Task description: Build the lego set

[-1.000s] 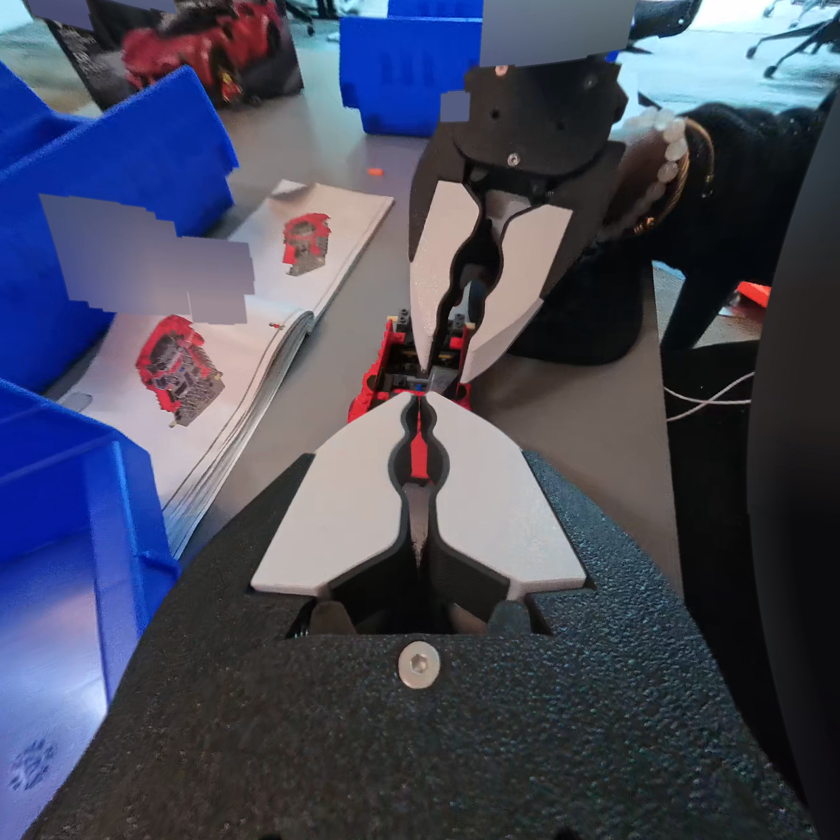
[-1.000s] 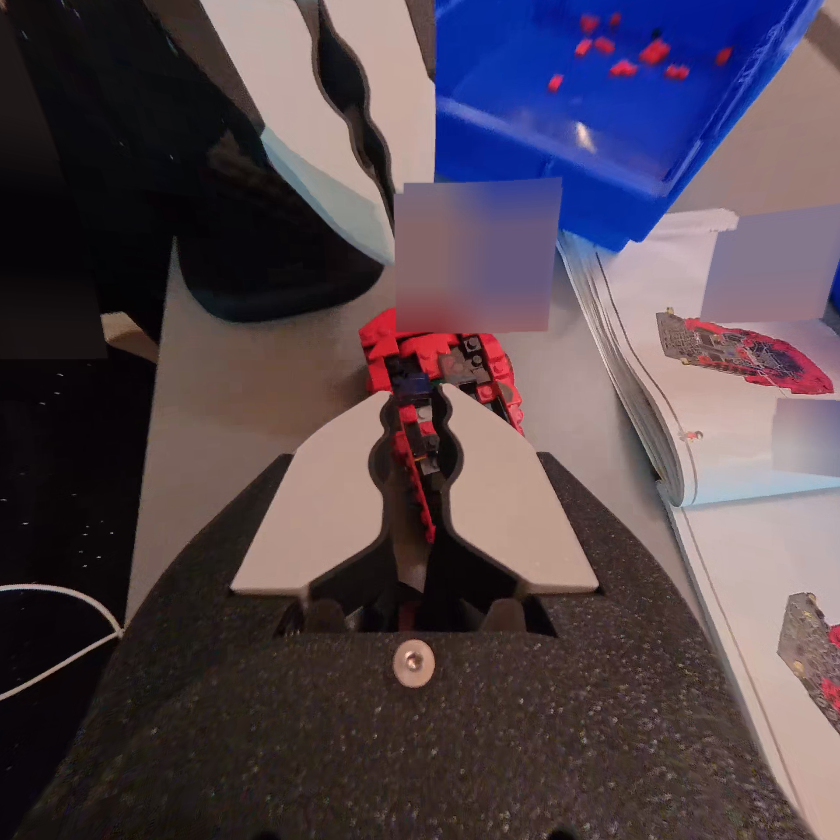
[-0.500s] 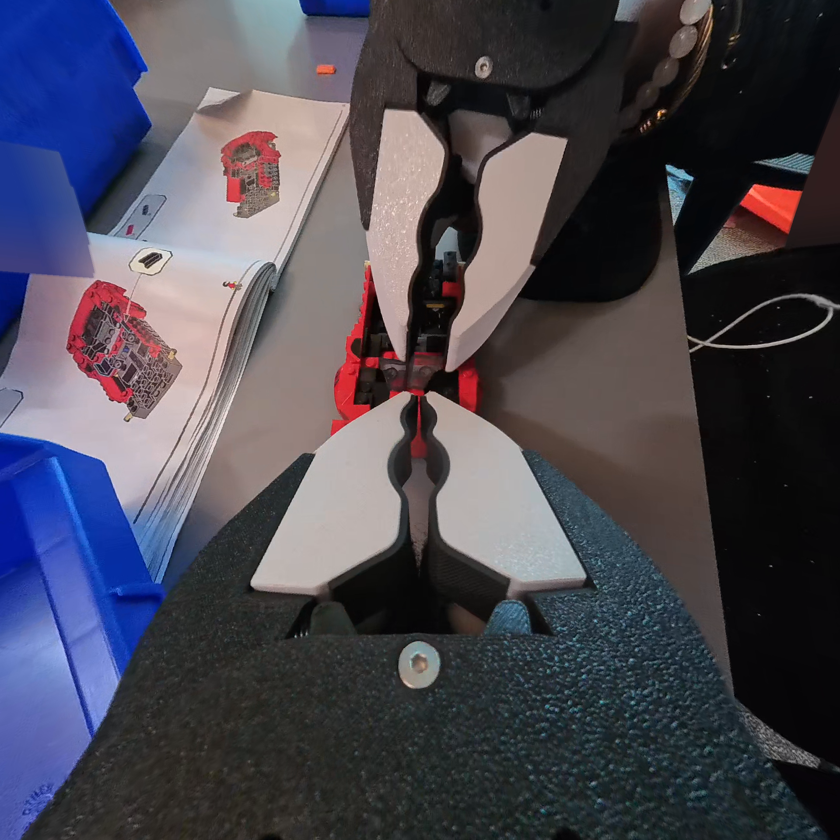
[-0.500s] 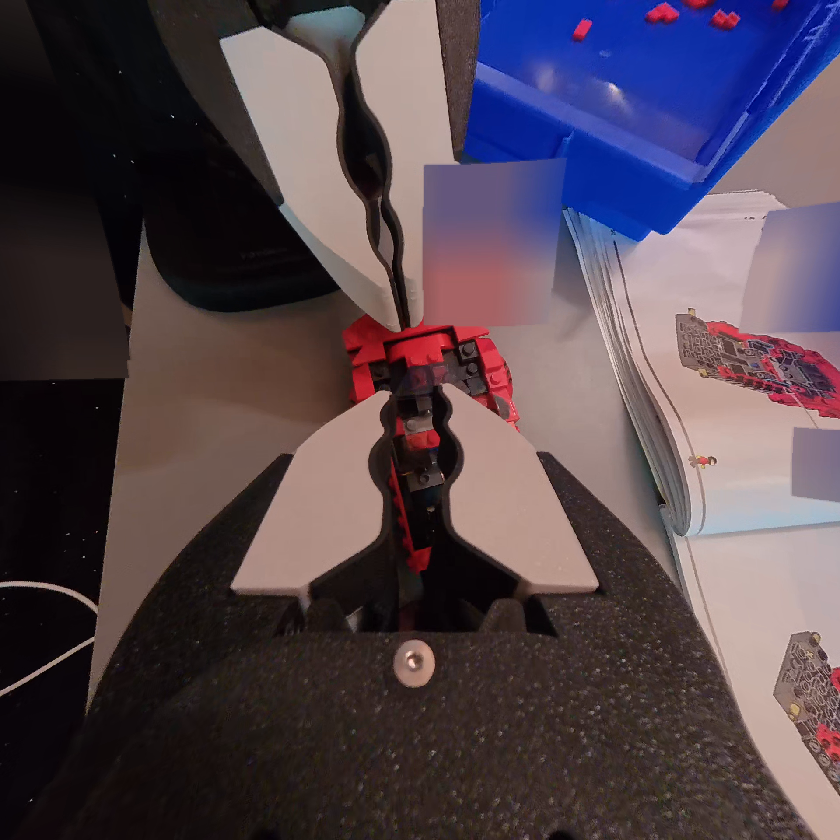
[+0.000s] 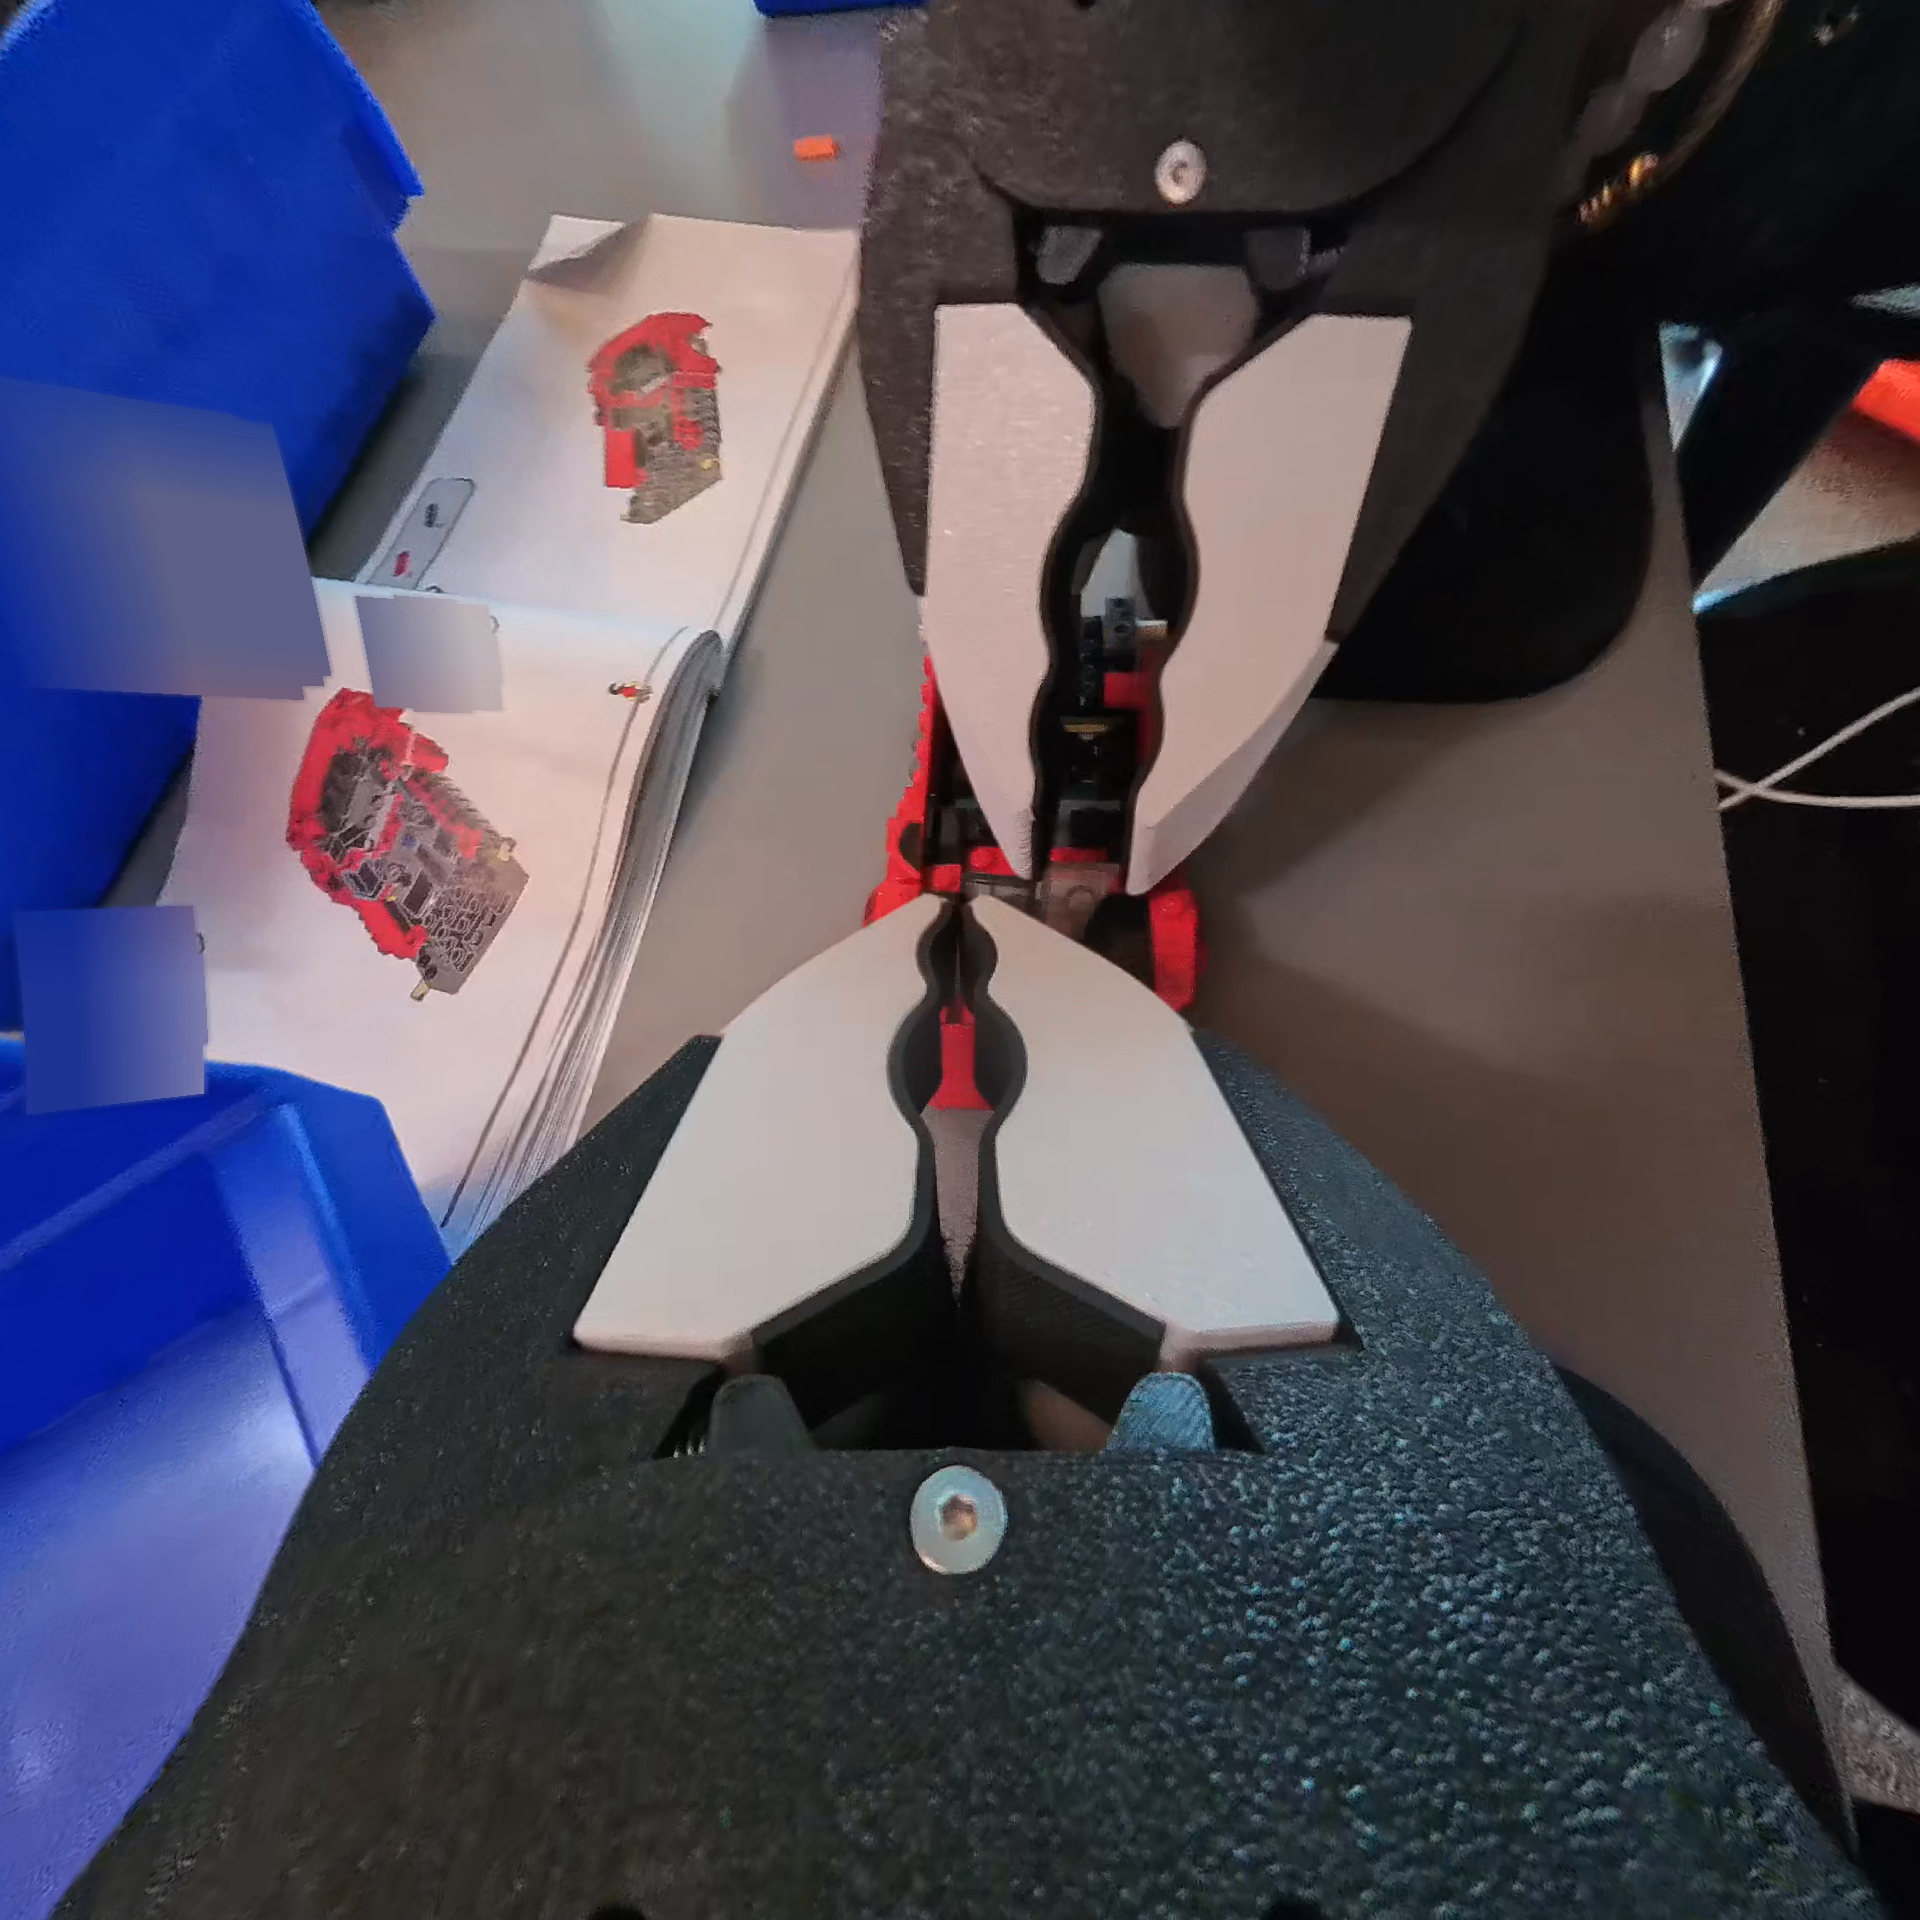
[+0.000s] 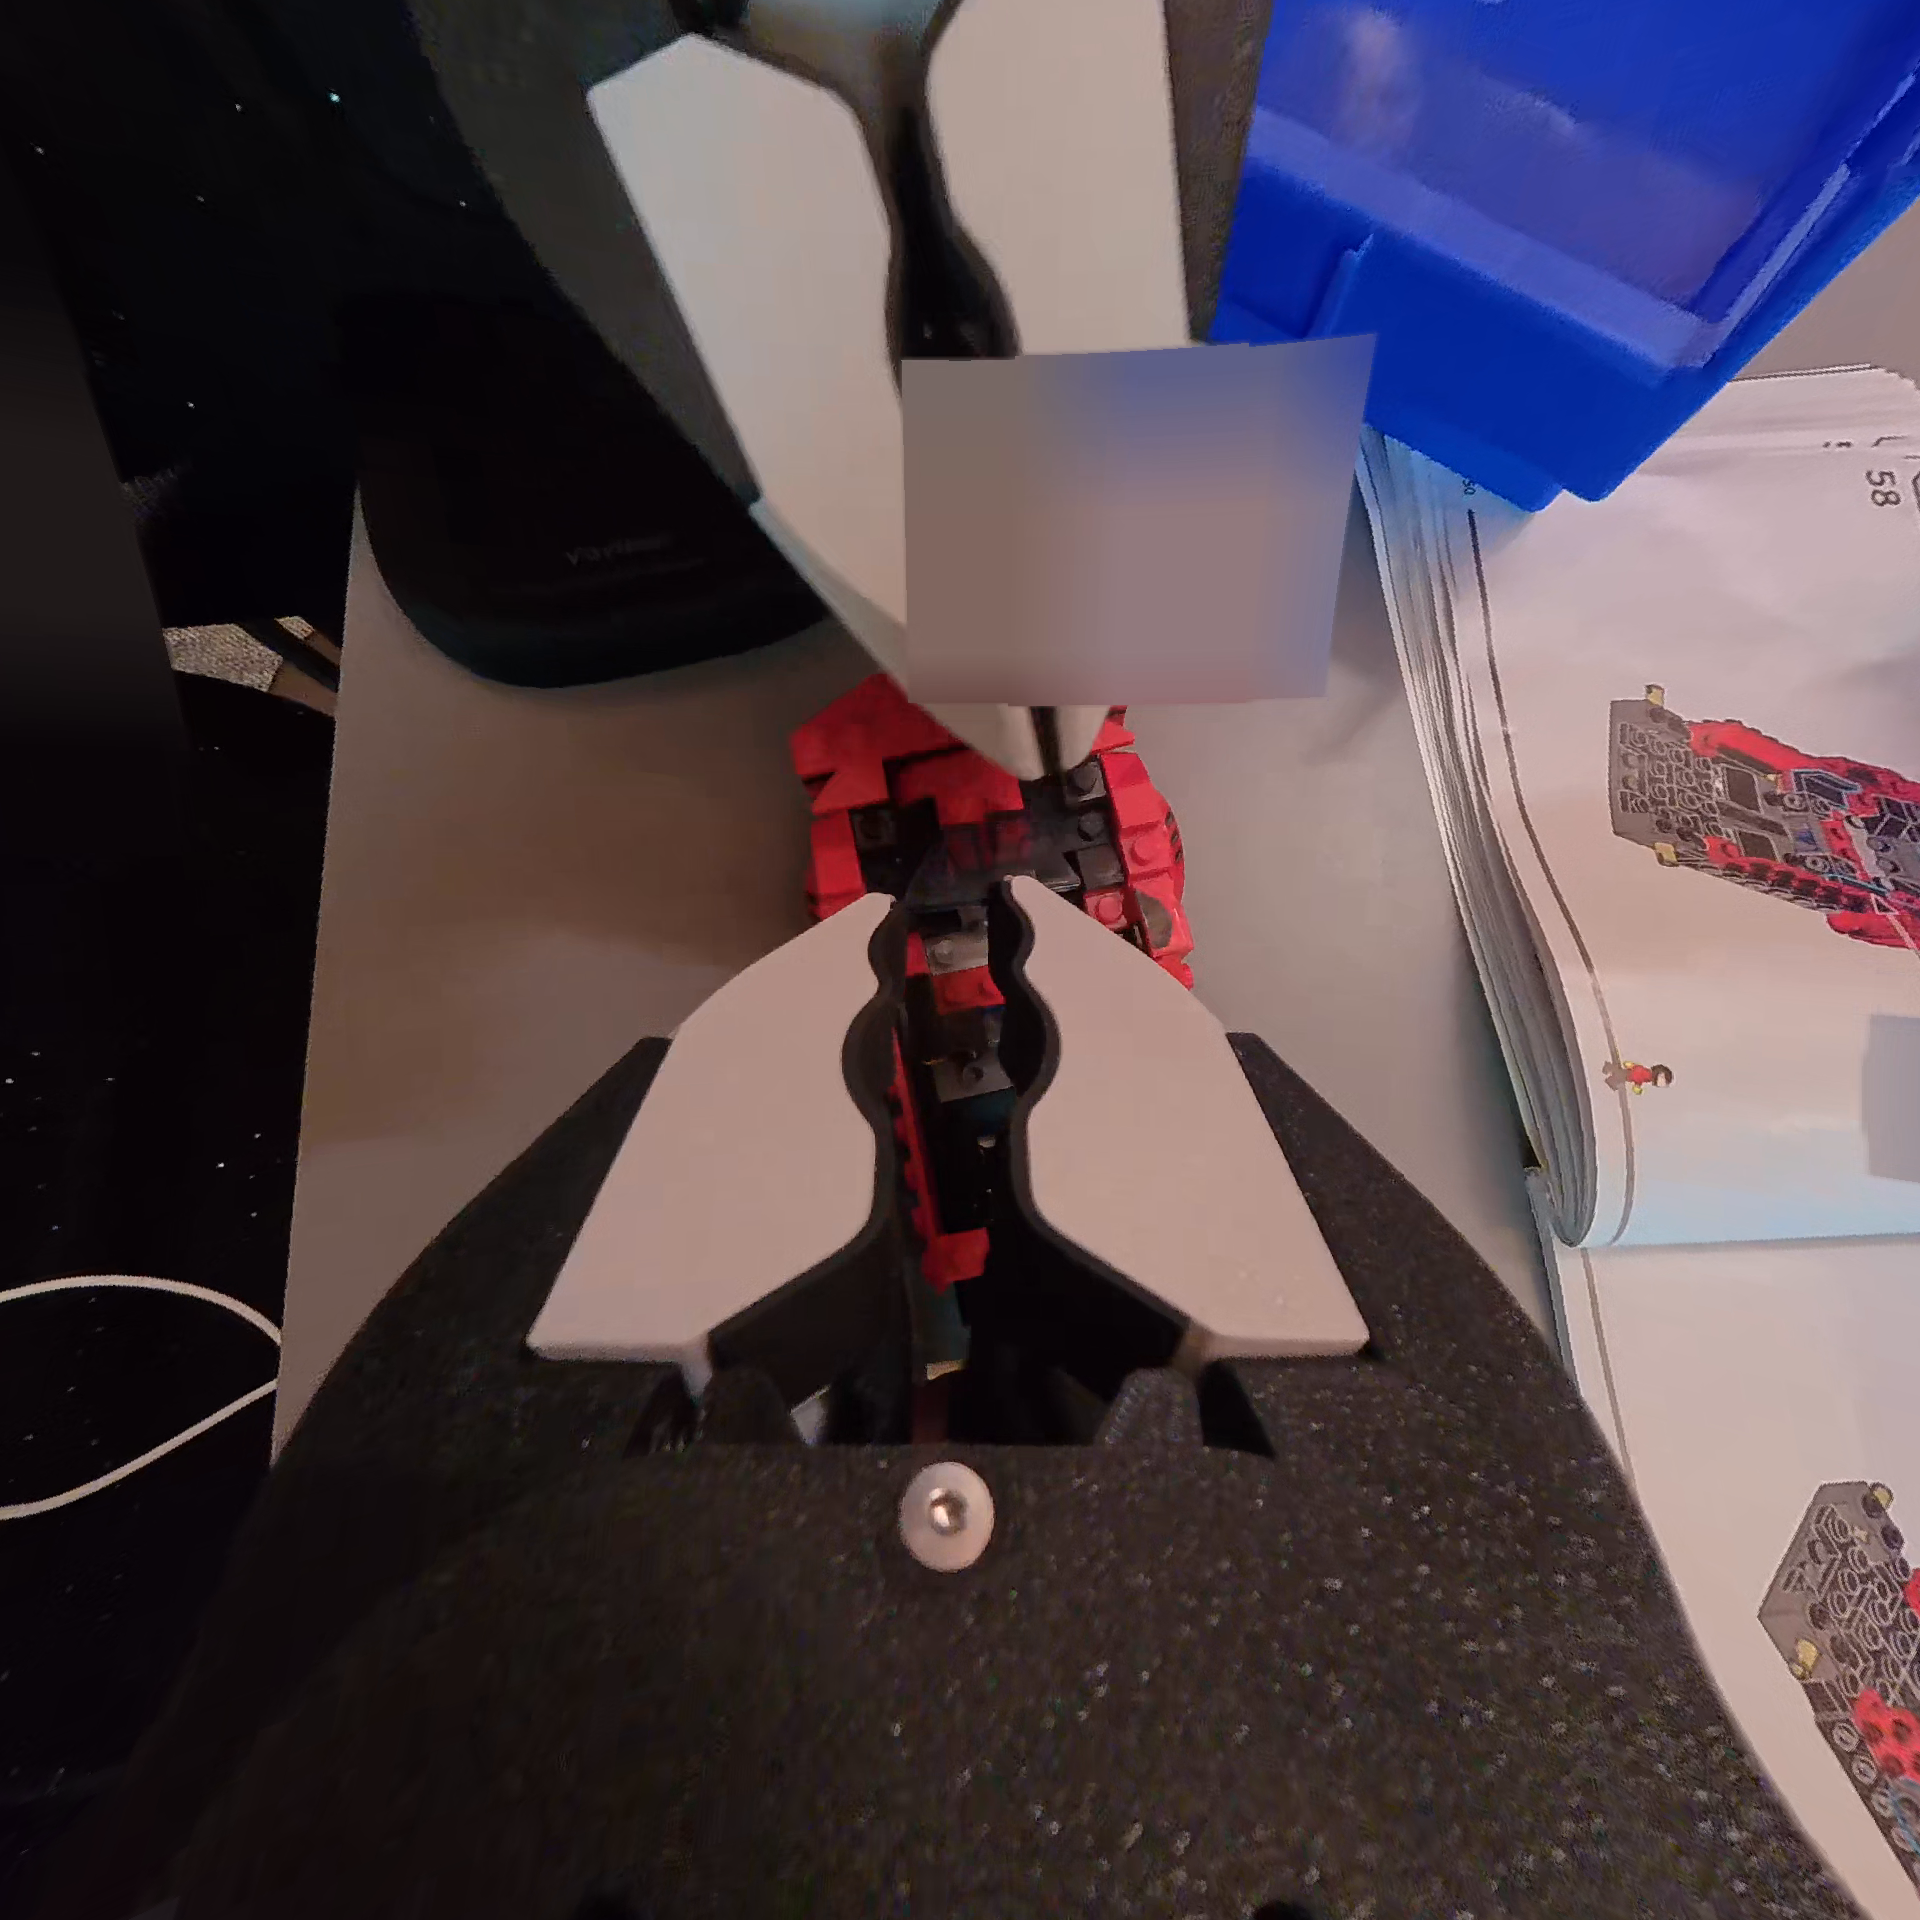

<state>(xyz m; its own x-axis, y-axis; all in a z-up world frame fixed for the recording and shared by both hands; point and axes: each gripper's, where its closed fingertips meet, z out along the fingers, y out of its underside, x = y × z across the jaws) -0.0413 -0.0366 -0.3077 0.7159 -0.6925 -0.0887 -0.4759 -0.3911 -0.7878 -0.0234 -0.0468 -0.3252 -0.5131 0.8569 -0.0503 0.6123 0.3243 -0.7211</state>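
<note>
The red and black lego model [image 5: 1169, 935] lies on the grey table and also shows in the right wrist view [image 6: 862, 769]. My right gripper [image 6: 951, 894] is shut on the lego model, one finger on each side of its length. It enters the left wrist view from above [image 5: 1081, 873]. My left gripper [image 5: 956, 914] is shut on a small red piece [image 5: 954, 1070], with its tips against the near end of the model. In the right wrist view the left gripper [image 6: 1039, 748] comes down from above onto the model's far end. The red piece is hidden there.
An open instruction booklet [image 5: 468, 831] lies beside the model [image 6: 1714, 935]. Blue bins [image 5: 156, 260] [image 5: 156, 1299] [image 6: 1558, 260] stand around it. A black rounded object [image 6: 582, 561] sits close behind the model. A white cable [image 6: 135, 1455] hangs off the table edge. A small orange piece [image 5: 816, 149] lies far back. Only a small space, under 4 cm, lies between the two pairs of fingers.
The two grippers have drawn closer together. My left gripper has moved forward with the red piece until its tips meet the model. The right gripper still grips the model.
</note>
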